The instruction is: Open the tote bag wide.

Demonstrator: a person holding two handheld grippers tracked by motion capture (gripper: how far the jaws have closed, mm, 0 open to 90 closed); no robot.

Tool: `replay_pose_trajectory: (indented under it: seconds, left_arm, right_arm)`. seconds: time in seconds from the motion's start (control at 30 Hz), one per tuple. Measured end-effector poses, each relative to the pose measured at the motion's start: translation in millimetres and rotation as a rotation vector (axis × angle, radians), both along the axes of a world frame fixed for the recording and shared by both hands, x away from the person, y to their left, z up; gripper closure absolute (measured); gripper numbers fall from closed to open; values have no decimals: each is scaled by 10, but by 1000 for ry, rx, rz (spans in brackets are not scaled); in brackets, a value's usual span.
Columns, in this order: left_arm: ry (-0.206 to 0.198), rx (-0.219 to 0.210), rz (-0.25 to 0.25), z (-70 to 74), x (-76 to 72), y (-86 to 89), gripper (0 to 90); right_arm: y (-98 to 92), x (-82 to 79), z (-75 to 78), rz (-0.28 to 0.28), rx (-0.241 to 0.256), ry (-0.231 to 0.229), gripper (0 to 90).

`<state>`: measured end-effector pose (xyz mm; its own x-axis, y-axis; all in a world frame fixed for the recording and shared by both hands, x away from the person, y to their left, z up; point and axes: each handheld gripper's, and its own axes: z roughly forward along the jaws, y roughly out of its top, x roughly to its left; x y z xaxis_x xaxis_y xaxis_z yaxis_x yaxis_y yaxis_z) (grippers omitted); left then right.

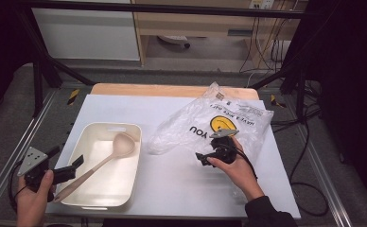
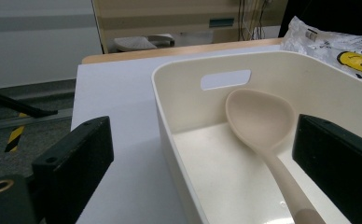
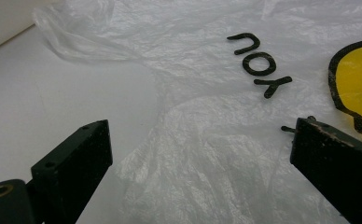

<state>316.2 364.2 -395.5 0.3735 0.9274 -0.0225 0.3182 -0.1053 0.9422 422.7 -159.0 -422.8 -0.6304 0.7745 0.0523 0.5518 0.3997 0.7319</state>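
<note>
Over the bag | my right gripper open, left gripper open by ladle | thin, slippery film: pinch a crease.

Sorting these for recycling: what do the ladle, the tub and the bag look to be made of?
Ladle: likely silicone or matte plastic; smooth, beige, no glare. Tub: moulded cream plastic, slightly glossy, with a cut-out handle slot. Bag: thin clear plastic film, crinkled and see-through, printed black and yellow.
</note>
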Motion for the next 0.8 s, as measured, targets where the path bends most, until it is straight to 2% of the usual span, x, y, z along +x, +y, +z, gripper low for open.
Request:
replay_pose_trajectory:
  seconds: [0.23, 0.43, 0.53, 0.8]
  left_arm:
    - [-2, 0, 0, 1, 0, -1, 49]
    - [0, 0, 0, -1, 1, -6, 48]
    - [1, 3, -1, -2, 3, -5, 49]
    - [3, 4, -1, -6, 6, -5, 48]
  right_arm:
    - [-31, 32, -67, -8, -27, 1, 57]
    - [-122, 136, -111, -46, -9, 5, 62]
    - [-182, 220, -170, -67, -3, 21, 64]
    - [-149, 237, -282, -32, -33, 76, 53]
